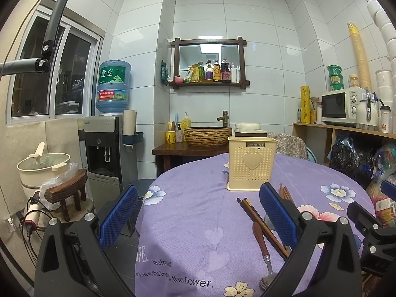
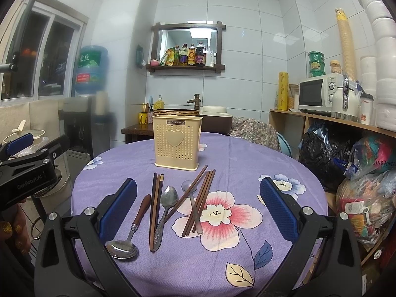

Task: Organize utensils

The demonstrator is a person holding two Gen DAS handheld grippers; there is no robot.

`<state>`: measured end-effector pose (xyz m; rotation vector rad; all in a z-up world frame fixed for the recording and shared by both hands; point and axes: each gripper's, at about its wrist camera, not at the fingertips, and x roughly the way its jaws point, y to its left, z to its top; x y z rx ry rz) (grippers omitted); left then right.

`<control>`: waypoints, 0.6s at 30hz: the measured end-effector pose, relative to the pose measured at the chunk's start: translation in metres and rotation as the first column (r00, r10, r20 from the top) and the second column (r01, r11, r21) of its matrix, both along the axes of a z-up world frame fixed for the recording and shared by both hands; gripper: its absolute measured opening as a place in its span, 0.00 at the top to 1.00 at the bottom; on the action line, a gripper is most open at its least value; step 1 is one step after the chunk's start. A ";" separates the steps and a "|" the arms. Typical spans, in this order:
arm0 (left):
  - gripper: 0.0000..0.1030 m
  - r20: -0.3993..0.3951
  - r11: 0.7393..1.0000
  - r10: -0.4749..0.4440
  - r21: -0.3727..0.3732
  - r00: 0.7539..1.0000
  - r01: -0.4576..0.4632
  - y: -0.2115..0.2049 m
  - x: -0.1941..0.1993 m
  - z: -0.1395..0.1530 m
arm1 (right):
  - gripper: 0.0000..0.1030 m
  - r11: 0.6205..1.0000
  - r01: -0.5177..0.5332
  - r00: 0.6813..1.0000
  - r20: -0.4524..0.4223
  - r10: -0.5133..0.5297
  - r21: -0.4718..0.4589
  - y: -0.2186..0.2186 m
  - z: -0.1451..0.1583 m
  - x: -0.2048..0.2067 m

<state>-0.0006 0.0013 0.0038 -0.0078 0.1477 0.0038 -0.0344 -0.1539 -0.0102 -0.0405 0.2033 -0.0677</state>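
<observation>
Nearest the lens in the right wrist view, the right gripper (image 2: 198, 210) hangs with its blue-padded jaws spread wide and nothing between them, over a round table under a purple flowered cloth (image 2: 247, 153).

At far left of that view the left gripper (image 2: 32, 153) shows side-on, "GenRobot.AI" printed on its black body; in its own view its jaws (image 1: 198, 212) also stand wide apart and bare, and the cloth there reads "is a flower" and "the flower."

On the cloth, from left: a wooden-handled spoon (image 2: 131, 227) lies with its bowl toward the camera and its handle pointing away. Just beside it, a bundle of dark chopsticks (image 2: 155, 208) runs lengthwise toward the holder. A steel spoon (image 2: 165, 208) lies against them, bowl away from the camera. A clear plastic spoon (image 2: 193, 203) lies crossed with a second set of chopsticks (image 2: 200, 203) that slant up to the right.

Behind them stands a cream perforated utensil holder (image 2: 177, 143), upright, a heart on its front and a "JIANHAO" plate above it.

Further right, a microwave (image 2: 319, 94) sits on a wooden shelf, with bags below.
</observation>
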 end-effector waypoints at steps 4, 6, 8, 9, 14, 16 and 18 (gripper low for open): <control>0.05 0.000 1.000 0.000 -0.001 1.000 0.000 -0.001 0.000 0.000 | 0.05 1.000 0.001 1.000 0.001 -0.001 -0.001 0.000 0.000 0.000; 0.05 0.000 1.000 0.000 -0.001 1.000 0.000 -0.001 0.000 0.000 | 0.05 1.000 0.001 1.000 0.001 -0.001 0.000 0.000 0.000 0.000; 0.05 0.000 1.000 -0.001 0.000 1.000 0.001 -0.001 -0.001 -0.001 | 0.05 1.000 0.000 1.000 -0.002 0.000 0.000 0.000 0.000 0.000; 0.05 0.000 1.000 0.000 0.001 1.000 0.000 -0.001 -0.001 -0.001 | 0.05 1.000 0.000 1.000 -0.002 0.000 0.001 0.001 0.000 0.000; 0.05 0.001 1.000 0.000 0.001 1.000 0.000 -0.001 -0.001 -0.002 | 0.05 1.000 -0.001 1.000 -0.004 0.001 0.000 0.001 0.000 0.000; 0.05 0.000 1.000 0.002 0.002 1.000 -0.002 0.000 0.000 -0.001 | 0.05 1.000 0.000 1.000 -0.003 0.000 0.000 0.001 0.000 0.000; 0.05 0.000 1.000 0.002 0.001 1.000 -0.002 0.000 0.000 -0.001 | 0.05 1.000 0.000 1.000 -0.003 0.000 -0.001 0.001 0.000 0.000</control>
